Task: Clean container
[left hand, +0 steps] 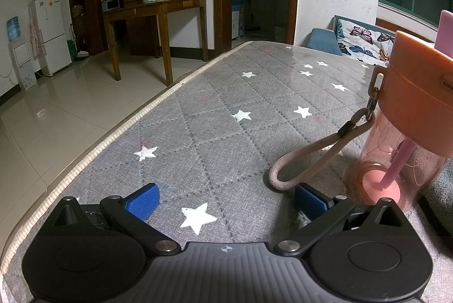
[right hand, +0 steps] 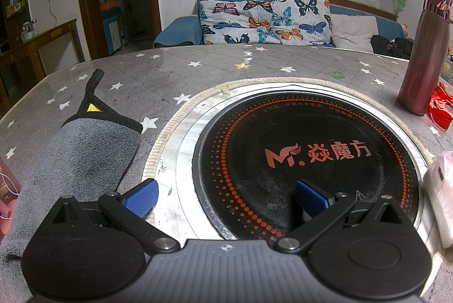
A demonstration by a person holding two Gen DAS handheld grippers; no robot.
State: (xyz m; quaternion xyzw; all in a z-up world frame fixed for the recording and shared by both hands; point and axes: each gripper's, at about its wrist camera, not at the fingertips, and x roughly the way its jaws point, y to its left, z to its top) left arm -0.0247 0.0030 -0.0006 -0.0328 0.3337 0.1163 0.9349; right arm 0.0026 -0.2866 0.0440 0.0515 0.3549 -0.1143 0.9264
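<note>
A pink see-through bottle [left hand: 396,161] with an orange lid, a straw inside and a rope strap [left hand: 308,164] stands at the right of the left wrist view, just right of my open, empty left gripper [left hand: 226,201]. Its edge shows at the far left of the right wrist view [right hand: 8,189]. A grey cleaning cloth [right hand: 82,158] with black trim lies on the table left of my right gripper [right hand: 226,198], which is open and empty over the built-in cooktop [right hand: 305,153].
The table [left hand: 215,133] has a grey star-patterned cover; its left edge drops to the tiled floor. A dark red thermos [right hand: 424,57] stands at the right, with red items and a white plastic bag [right hand: 441,195] near it. A sofa stands beyond the table.
</note>
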